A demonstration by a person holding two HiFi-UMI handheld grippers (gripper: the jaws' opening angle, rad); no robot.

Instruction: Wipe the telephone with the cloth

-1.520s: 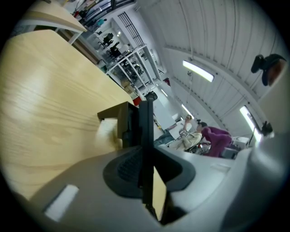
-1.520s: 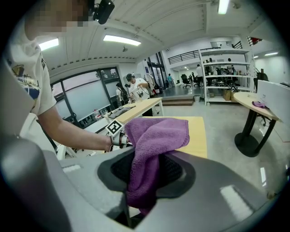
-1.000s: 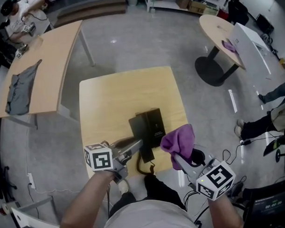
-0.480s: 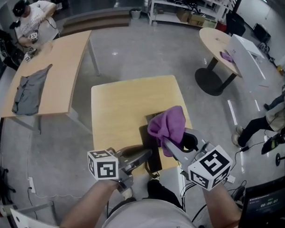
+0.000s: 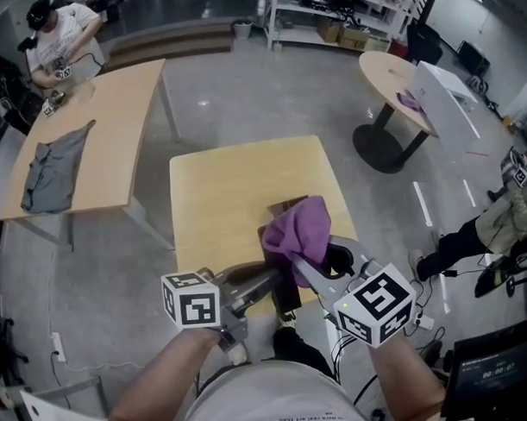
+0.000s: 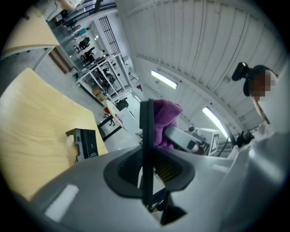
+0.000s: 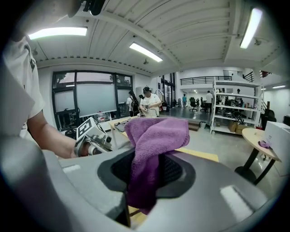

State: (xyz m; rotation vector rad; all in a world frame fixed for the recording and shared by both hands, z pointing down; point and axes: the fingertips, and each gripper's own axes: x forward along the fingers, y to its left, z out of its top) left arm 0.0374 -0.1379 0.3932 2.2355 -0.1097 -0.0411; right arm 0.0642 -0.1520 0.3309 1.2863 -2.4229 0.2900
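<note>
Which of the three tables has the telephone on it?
The square table in the middle; the black telephone stands by its near edge. The long table holds a grey garment, the oval table a small purple thing.

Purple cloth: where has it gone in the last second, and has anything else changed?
The right gripper carried the purple cloth leftward, from beside the telephone to over it, fingers still shut on it. The left gripper stayed shut on the black handset; the telephone kept its place.

Head view: steeply down over table (image 5: 228, 189). Gripper views: close, low, level. All share cloth (image 5: 299, 234), table.
</note>
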